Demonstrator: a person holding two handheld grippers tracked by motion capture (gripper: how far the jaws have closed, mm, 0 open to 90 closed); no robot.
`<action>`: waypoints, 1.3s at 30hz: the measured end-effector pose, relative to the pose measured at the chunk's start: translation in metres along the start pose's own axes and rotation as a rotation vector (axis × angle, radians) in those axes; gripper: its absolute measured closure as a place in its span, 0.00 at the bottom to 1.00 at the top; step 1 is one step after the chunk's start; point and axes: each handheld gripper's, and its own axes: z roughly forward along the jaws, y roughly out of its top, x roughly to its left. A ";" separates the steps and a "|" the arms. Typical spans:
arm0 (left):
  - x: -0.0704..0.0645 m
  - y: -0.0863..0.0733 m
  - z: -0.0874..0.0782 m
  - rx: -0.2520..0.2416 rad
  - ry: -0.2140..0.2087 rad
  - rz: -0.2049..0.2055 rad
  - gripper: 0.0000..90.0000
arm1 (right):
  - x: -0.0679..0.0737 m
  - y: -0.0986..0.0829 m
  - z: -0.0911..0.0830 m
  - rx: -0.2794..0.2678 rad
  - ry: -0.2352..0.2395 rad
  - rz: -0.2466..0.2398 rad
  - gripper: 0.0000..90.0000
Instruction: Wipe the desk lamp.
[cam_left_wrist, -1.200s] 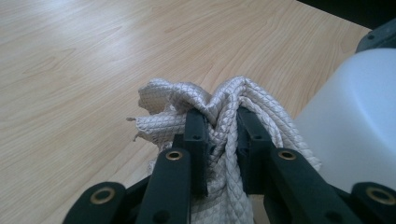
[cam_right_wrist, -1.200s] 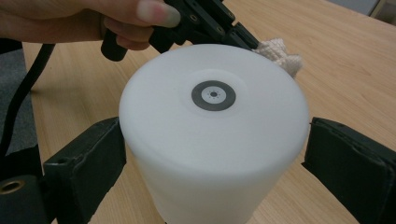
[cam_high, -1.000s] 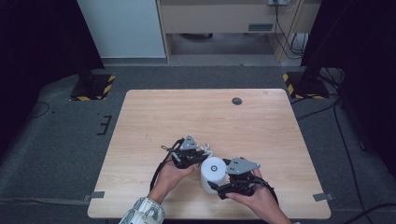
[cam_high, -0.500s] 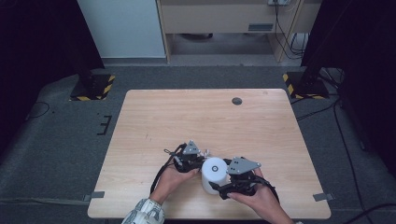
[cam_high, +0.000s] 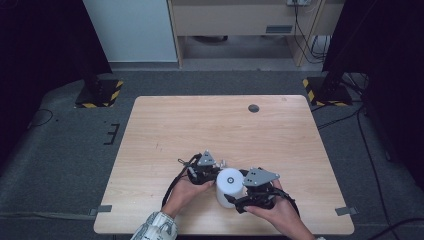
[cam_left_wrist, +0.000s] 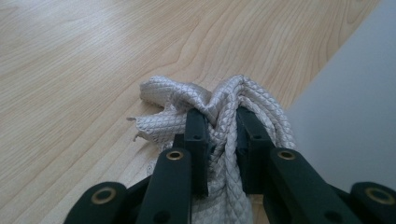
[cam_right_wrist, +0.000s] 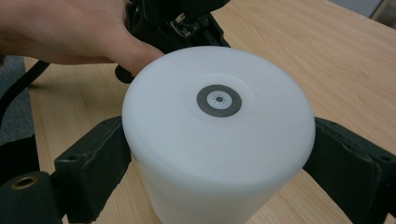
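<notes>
A white cylinder with a small dark ring on its top stands upright near the table's front edge. My right gripper is shut on its sides; in the right gripper view the jaws press on both sides of the cylinder. My left gripper sits just left of the cylinder, shut on a bunched, quilted pale cloth. The cloth rests on the wood right beside the cylinder's wall. In the right gripper view, the left gripper and the hand holding it sit behind the cylinder.
The wooden table stretches bare toward the far edge, where a small dark round disc lies. On the grey floor beyond stand two black posts with yellow-striped bases and a cabinet.
</notes>
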 end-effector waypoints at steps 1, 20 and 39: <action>0.000 -0.001 -0.001 -0.002 0.001 0.000 0.85 | 0.000 0.000 0.000 0.001 0.002 0.003 0.11; 0.001 0.014 -0.036 -0.122 -0.019 -0.021 0.84 | -0.001 0.002 0.002 0.012 -0.009 -0.005 0.11; 0.004 0.017 -0.012 -0.052 -0.031 -0.004 0.84 | -0.002 0.001 0.002 0.011 -0.002 -0.010 0.11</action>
